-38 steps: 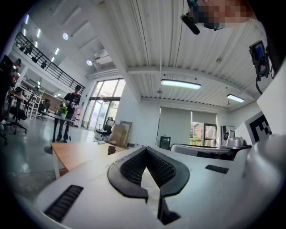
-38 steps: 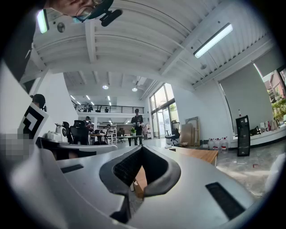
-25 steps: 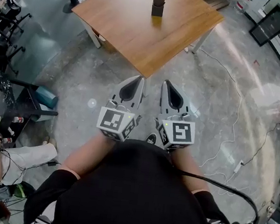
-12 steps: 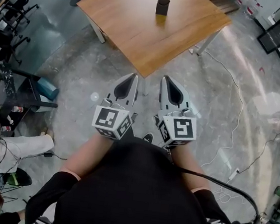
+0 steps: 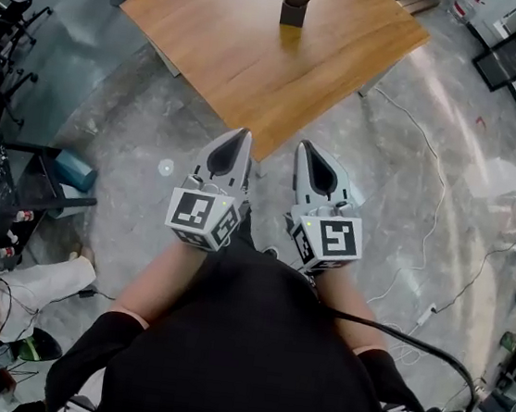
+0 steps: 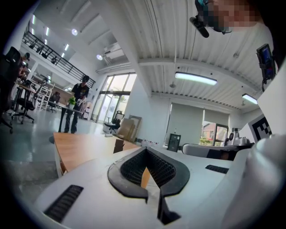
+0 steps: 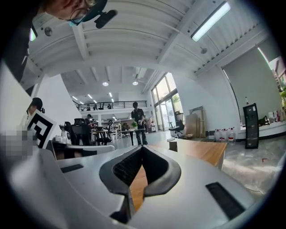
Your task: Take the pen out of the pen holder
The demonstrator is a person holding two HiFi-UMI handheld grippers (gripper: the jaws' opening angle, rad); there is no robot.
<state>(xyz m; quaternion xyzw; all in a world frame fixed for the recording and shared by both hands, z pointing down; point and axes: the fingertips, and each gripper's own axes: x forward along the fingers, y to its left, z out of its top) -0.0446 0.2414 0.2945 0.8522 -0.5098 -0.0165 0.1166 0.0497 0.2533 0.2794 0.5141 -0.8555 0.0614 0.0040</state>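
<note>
A small dark pen holder (image 5: 294, 4) stands upright near the far side of the wooden table (image 5: 257, 60); no pen can be made out in it at this distance. My left gripper (image 5: 240, 136) and right gripper (image 5: 307, 148) are side by side close to my body, just short of the table's near corner, both shut and empty. Over the shut left gripper (image 6: 145, 150) in the left gripper view, the pen holder (image 6: 118, 146) shows far off on the table. The right gripper (image 7: 141, 147) is likewise shut, with the pen holder (image 7: 172, 145) small beyond it.
White cables (image 5: 426, 202) trail over the grey floor at the right. A black screen (image 5: 512, 52) stands at the far right. Desks, chairs and a blue bin (image 5: 74, 169) crowd the left side, and a seated person (image 5: 5, 286) is at the lower left.
The table's near corner has come closer to both grippers as I moved towards it. Both grippers stay shut and side by side.
</note>
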